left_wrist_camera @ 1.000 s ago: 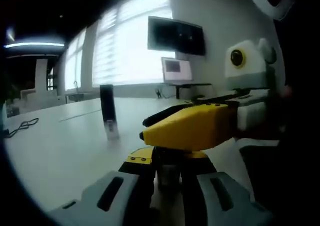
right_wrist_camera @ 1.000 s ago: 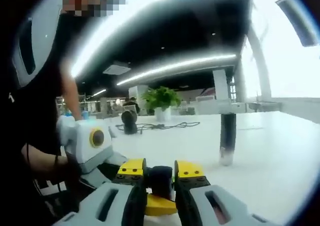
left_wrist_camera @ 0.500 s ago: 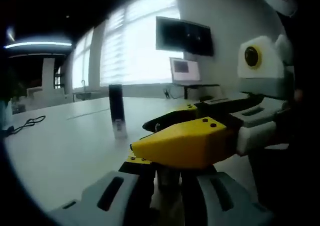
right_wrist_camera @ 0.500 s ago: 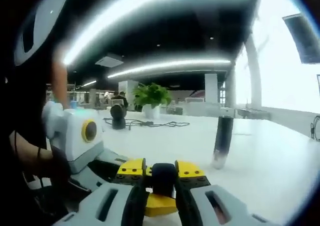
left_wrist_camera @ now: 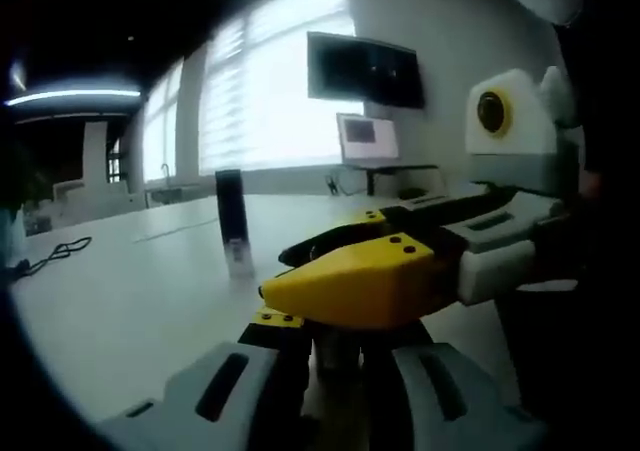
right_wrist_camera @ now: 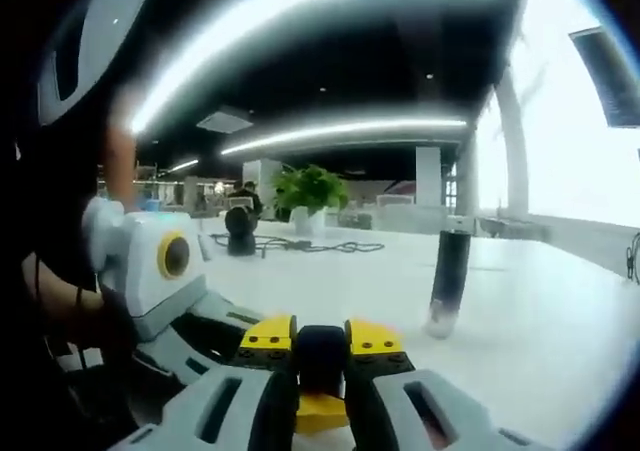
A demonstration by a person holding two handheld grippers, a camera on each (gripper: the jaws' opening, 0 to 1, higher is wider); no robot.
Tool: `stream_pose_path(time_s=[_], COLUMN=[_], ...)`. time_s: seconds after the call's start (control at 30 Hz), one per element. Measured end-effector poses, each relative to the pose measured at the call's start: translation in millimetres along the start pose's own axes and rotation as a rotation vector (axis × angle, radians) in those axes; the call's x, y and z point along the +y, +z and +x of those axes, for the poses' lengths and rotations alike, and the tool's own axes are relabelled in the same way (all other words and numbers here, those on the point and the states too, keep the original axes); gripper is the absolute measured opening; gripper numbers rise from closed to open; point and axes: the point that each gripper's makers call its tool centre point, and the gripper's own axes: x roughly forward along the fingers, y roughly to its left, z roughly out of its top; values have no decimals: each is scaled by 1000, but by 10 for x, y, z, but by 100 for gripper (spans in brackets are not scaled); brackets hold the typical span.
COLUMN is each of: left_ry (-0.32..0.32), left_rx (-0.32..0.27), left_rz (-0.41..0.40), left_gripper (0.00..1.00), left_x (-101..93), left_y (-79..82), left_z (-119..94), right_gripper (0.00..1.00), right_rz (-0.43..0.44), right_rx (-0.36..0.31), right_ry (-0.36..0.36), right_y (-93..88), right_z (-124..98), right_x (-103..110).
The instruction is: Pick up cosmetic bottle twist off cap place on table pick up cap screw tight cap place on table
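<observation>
My left gripper (left_wrist_camera: pixel 335 343) is shut on a small cosmetic bottle (left_wrist_camera: pixel 336 355), mostly hidden between its grey fingers. My right gripper (left_wrist_camera: pixel 278 274) reaches in from the right and lies across the bottle's top, its yellow jaw uppermost. In the right gripper view the right gripper (right_wrist_camera: pixel 320 343) is shut on the bottle's dark round cap (right_wrist_camera: pixel 320 349), yellow pads (right_wrist_camera: pixel 267 333) on either side. The left gripper (right_wrist_camera: pixel 318 408) comes in from the left under the cap. The joint between cap and bottle is hidden.
A tall dark bottle with a pale base (left_wrist_camera: pixel 232 233) stands upright on the white table (left_wrist_camera: pixel 120 301), also seen as the tall bottle (right_wrist_camera: pixel 448 281). Black cables (right_wrist_camera: pixel 290 245) and a potted plant (right_wrist_camera: pixel 308 196) lie far back. A monitor (left_wrist_camera: pixel 367 139) stands by the wall.
The right gripper has turned around the cap, its yellow jaw swinging lower and leftward in the left gripper view. Both grippers stay shut and joined at the bottle.
</observation>
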Motion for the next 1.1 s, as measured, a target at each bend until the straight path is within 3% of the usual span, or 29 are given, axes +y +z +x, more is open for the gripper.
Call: stream_pose_path(time_s=[0.47, 1.1], left_ry=[-24, -52], left_rx=[4, 2], left_rz=[8, 11], left_gripper=[7, 7], left_x=[-45, -100], left_y=[-11, -10], left_z=[-6, -19], right_gripper=[9, 9], right_rz=[20, 38], right_rx=[-7, -2], right_ry=[110, 349], right_y=[1, -4], right_z=[-21, -46], right_x=[-5, 65])
